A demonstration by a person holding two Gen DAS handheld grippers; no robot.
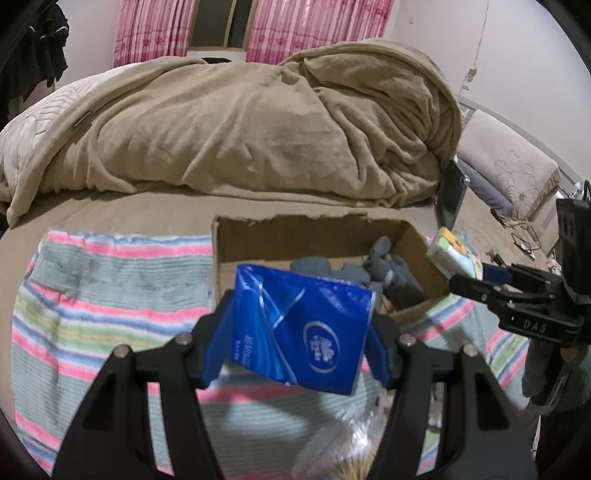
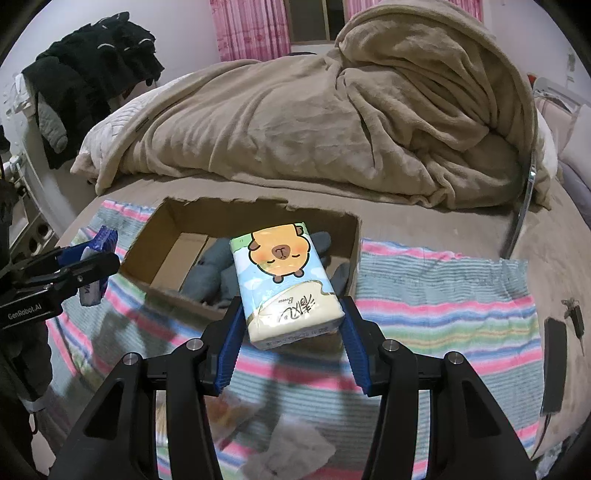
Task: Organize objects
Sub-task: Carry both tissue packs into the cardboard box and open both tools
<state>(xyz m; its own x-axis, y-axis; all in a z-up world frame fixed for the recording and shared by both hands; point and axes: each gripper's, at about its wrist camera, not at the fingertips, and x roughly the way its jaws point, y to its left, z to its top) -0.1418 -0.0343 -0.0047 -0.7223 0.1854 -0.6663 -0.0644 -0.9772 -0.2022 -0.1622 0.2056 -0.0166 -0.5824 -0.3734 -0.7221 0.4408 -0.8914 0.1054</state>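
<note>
The left gripper (image 1: 299, 343) is clamped on a blue tissue pack (image 1: 301, 328), its blue pads pressing the pack's two sides so that the pack stands tilted between them, printed face toward the camera; the right gripper (image 2: 291, 343) grips a second tissue pack (image 2: 286, 280) (this one bears a cartoon capybara and some lettering) by its lower end, the rest of the pack jutting forward beyond the fingertips; each gripper shows in the other's view, the left at the left edge of the right wrist view, the right at the right edge of the left wrist view, both held above a striped towel (image 2: 443, 295) in bands of pink, blue, green and grey; just beyond the two packs an open cardboard box (image 2: 155, 258) with a torn back edge sits on that towel, and grey socks or similar soft grey items (image 2: 218, 266) lie inside it; the towel is spread on a bed (image 2: 554, 236) with a brown sheet; further back a tan fleece blanket (image 2: 314, 118) is heaped across the mattress; pink curtains (image 1: 314, 29) hang at the window behind; dark clothes (image 2: 92, 66) are piled to the left in the right wrist view.
</note>
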